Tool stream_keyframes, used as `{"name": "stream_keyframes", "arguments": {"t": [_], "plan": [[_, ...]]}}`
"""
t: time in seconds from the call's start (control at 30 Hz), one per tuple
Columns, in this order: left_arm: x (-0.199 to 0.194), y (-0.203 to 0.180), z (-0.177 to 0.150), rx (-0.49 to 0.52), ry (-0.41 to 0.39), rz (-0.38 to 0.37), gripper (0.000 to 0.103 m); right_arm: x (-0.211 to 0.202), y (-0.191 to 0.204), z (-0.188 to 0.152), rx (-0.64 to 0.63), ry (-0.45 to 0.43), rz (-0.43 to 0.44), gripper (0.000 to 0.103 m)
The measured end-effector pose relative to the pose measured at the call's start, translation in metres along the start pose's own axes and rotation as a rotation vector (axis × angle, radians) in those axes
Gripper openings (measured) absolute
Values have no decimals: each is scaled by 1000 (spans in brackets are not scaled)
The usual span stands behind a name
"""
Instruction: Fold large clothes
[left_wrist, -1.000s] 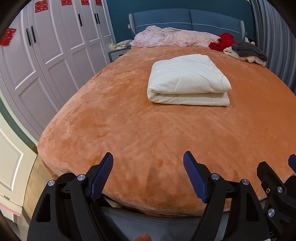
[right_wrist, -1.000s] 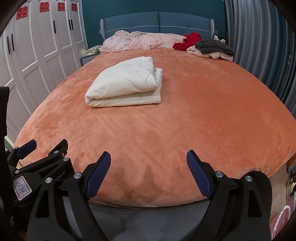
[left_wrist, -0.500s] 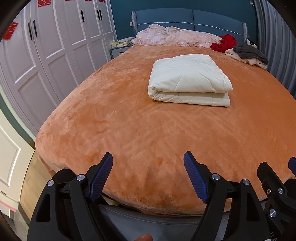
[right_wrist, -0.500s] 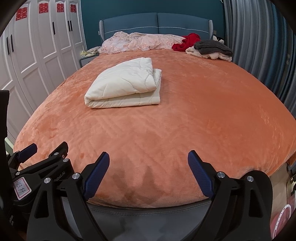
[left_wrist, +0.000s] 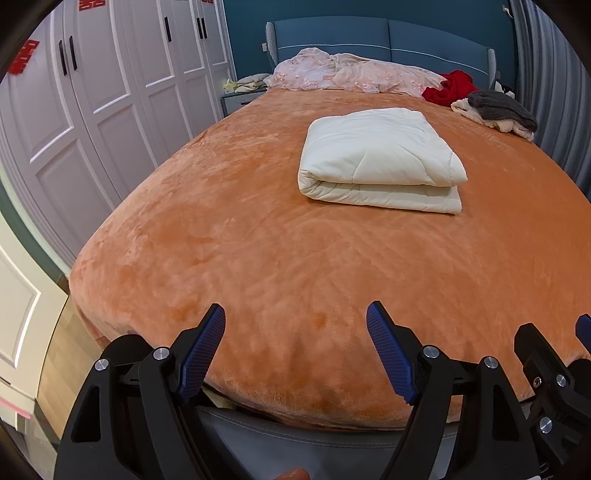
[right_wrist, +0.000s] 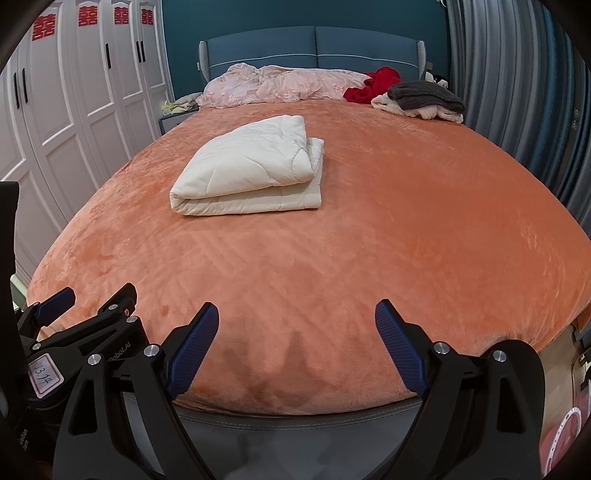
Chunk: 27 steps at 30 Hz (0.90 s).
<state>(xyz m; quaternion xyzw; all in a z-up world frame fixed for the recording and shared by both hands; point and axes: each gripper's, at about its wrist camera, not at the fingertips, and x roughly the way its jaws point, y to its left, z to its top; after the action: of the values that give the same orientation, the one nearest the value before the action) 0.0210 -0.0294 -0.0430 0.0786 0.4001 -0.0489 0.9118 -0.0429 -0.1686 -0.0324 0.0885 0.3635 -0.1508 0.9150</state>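
Left wrist view: cream quilt (left_wrist: 380, 158) sits folded mid-bed on the orange blanket (left_wrist: 258, 258), well apart from both claws. Left claw (left_wrist: 295, 349) and right claw (right_wrist: 297, 347) gape empty. Risk: a one-sided grab could drag the puffy stack open.

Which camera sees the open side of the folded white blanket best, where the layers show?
The right wrist view: the folded white blanket shows its stacked layer edges on its right end. The left wrist view shows mostly the rounded fold and the top, with those edges only seen end-on.
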Motion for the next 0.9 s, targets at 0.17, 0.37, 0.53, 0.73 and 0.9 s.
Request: {"name": "stream_keyframes", "arguments": {"t": [0.17, 0.37, 0.53, 0.73, 0.9], "plan": [[-2, -3, -1, -7, -3, 2, 76, 0, 0, 1, 2, -1, -1, 84], [-4, -5, -2, -9, -5, 0, 76, 0, 0, 1, 6, -1, -1, 84], [-4, -4, -2, -10, -5, 0, 76, 1, 0, 1, 6, -1, -1, 84], [-4, -4, -1, -31, 10, -17, 76, 1, 1, 1, 8, -2, 1, 84], [-5, -5, -1, -27, 3, -12, 76, 1, 1, 1, 9, -1, 0, 84]]}}
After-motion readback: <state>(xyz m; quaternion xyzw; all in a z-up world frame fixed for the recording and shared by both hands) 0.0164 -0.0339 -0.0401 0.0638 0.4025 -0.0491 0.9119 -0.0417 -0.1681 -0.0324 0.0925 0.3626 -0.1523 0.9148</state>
